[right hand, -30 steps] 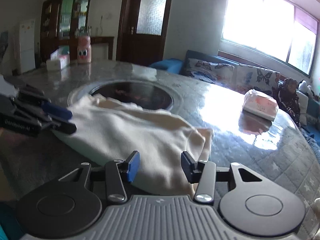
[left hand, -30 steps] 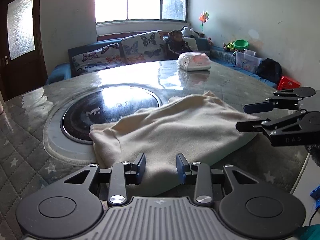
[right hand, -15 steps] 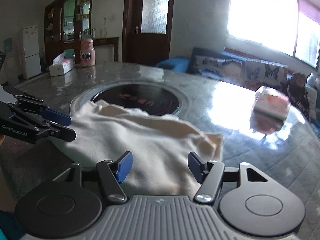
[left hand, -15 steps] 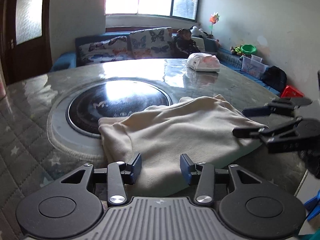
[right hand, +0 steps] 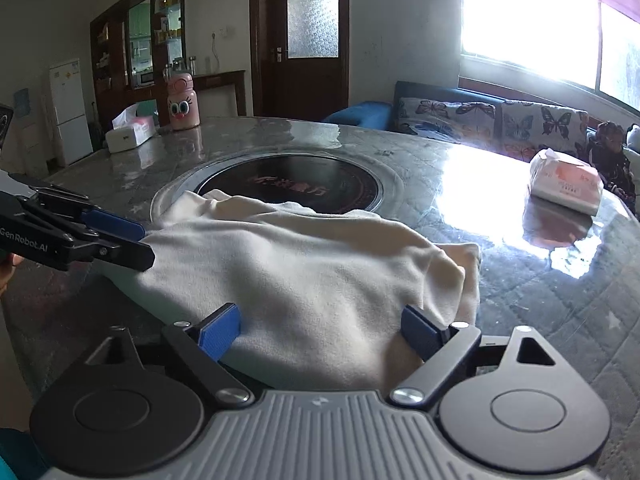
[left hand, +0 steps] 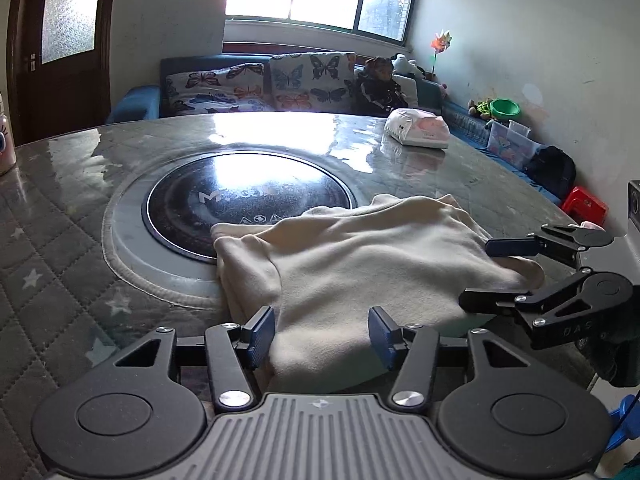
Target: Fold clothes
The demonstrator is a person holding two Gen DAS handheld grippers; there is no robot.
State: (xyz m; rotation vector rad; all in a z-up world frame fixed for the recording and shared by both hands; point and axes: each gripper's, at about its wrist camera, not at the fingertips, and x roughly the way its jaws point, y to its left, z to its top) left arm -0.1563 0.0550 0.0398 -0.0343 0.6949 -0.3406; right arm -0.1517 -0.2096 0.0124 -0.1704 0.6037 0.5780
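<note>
Garment: we see the cream fleece garment [left hand: 372, 264] lying partly folded on the bench [left hand: 60, 240], its far edge over the dark round hob [left hand: 248, 196].
Left hand-held gripper [left hand: 322, 334]: jaws spread, empty, at the near hem.
Right hand-held gripper [right hand: 320, 330]: jaws wide apart, empty, at the garment's other near corner.
Step in hand: we judge both are lining up to pinch the near edge.
Doing it well: we should bite all layers at matching points, then lift evenly.
Beyond: tissue pack [left hand: 418, 128].
</note>
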